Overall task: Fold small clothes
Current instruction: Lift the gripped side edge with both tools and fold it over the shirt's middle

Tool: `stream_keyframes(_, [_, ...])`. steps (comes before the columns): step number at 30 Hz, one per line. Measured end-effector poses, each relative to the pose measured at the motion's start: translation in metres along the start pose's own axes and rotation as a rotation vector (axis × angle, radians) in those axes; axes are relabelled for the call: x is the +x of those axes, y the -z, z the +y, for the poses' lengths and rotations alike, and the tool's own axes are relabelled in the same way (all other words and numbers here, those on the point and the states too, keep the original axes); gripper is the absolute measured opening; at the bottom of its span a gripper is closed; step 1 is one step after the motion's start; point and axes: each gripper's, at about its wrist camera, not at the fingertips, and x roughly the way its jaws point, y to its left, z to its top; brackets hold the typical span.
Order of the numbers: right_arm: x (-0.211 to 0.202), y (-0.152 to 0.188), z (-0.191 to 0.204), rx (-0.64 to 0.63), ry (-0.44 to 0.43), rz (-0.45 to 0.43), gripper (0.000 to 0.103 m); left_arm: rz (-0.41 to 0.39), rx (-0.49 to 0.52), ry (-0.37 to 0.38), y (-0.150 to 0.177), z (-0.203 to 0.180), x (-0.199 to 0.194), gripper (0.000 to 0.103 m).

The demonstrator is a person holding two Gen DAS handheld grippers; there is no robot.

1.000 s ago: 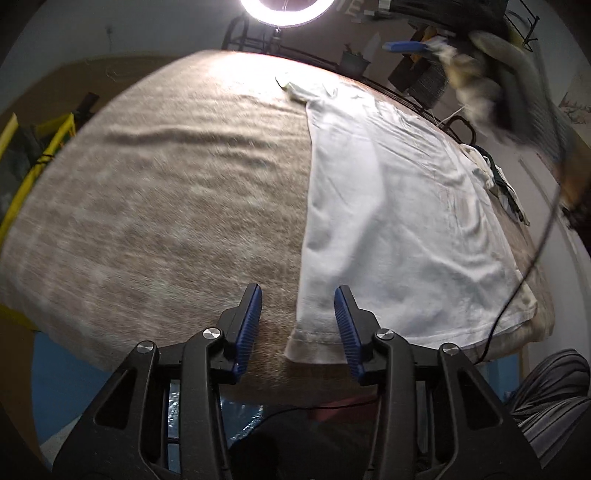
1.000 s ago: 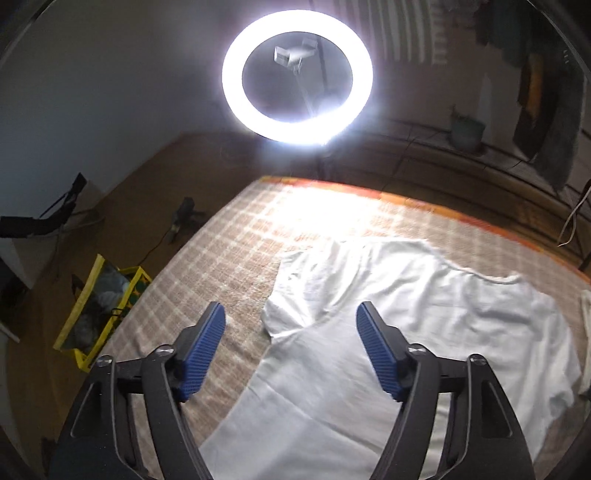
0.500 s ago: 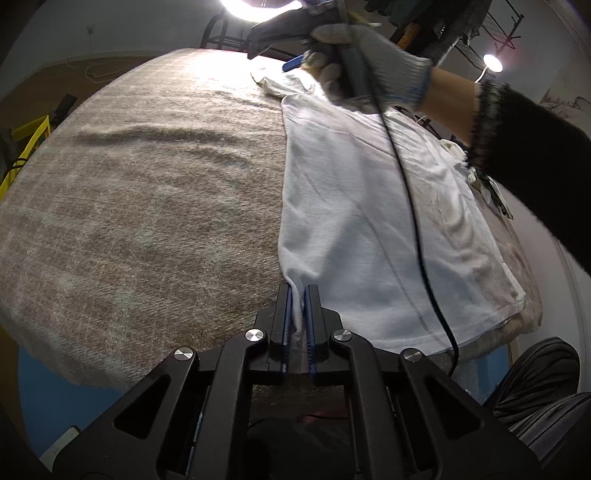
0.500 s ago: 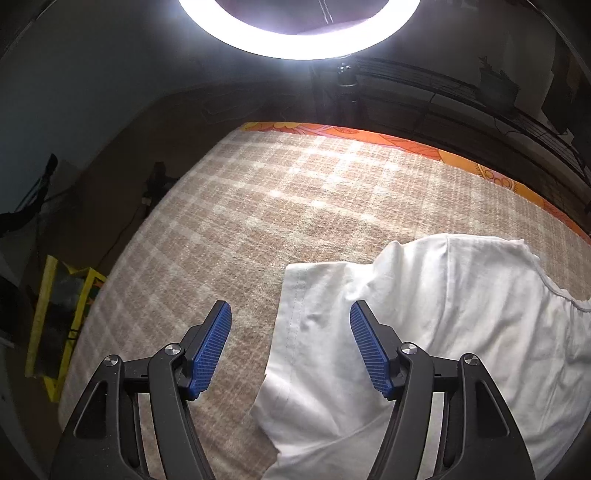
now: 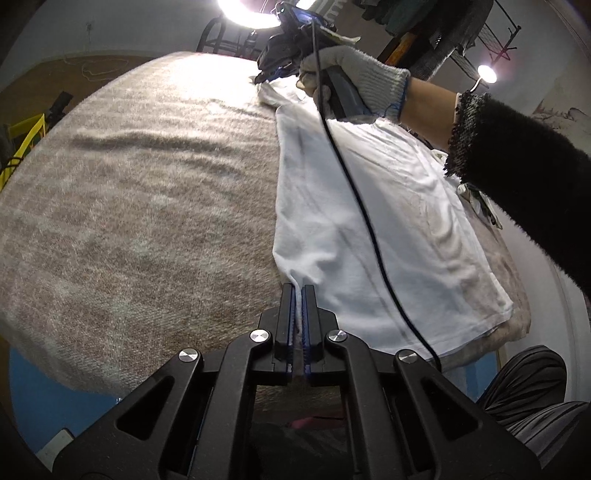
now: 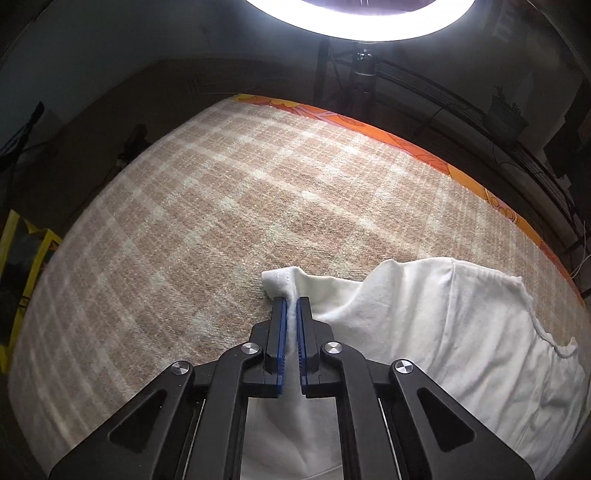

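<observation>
**White T-shirt pinched at both ends of one side edge**

White cotton is lying across the right half of the left wrist view: a T-shirt (image 5: 388, 206) is spreading flat on a beige checked blanket (image 5: 140, 192), its long axis running from the hem at the lower right of the frame up to the sleeve near the top centre. The collar end is pointing away toward the ring light (image 5: 251, 14) at the top.

At the bottom centre of that view, the left gripper (image 5: 298, 290) is clamping the lower corner of the shirt's left edge, blue pads pressed together with a thin fold of cloth between them. At the top centre, a gloved hand (image 5: 354, 77) is gripping the right gripper's handle over the sleeve, a black cable (image 5: 354, 192) trailing down across the shirt.

In the right wrist view, the right gripper (image 6: 291, 301) is just finishing closing on the sleeve (image 6: 284, 278); its fingers are squeezing the white fabric, which is bunching up between the pads. The rest of the shirt is filling the lower right of that frame, and an orange patterned border (image 6: 406, 138) is edging the blanket in the upper right.
</observation>
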Motion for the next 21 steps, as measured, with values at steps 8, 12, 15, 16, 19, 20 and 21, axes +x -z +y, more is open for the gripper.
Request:
stream_keyframes(8, [-0.035, -0.001, -0.03, 0.07, -0.079, -0.102, 0.003, -0.032, 0.039, 0.029, -0.009, -0.018, -0.015, 0.001])
stream_keyframes(12, [-0.057, 0.005, -0.056, 0.112, -0.124, -0.154, 0.003, -0.039, 0.09, 0.045, -0.013, -0.035, -0.021, 0.001])
stream_keyframes(15, [-0.071, 0.013, -0.079, 0.141, -0.157, -0.196, 0.003, -0.039, 0.15, 0.061, -0.015, -0.051, -0.023, 0.001])
stream_keyframes(16, [-0.074, 0.014, -0.085, 0.148, -0.161, -0.204, 0.003, -0.037, 0.164, 0.068, -0.015, -0.055, -0.022, 0.001])
stream_keyframes(19, [-0.085, 0.024, -0.109, 0.166, -0.167, -0.228, 0.003, -0.014, 0.217, 0.107, -0.019, -0.07, -0.017, 0.001])
stream_keyframes(20, [-0.088, 0.028, -0.117, 0.172, -0.165, -0.234, 0.003, -0.001, 0.237, 0.122, -0.02, -0.078, -0.013, 0.001])
stream_keyframes(21, [-0.091, 0.033, -0.127, 0.178, -0.161, -0.239, 0.003, 0.015, 0.26, 0.139, -0.022, -0.086, -0.008, 0.001])
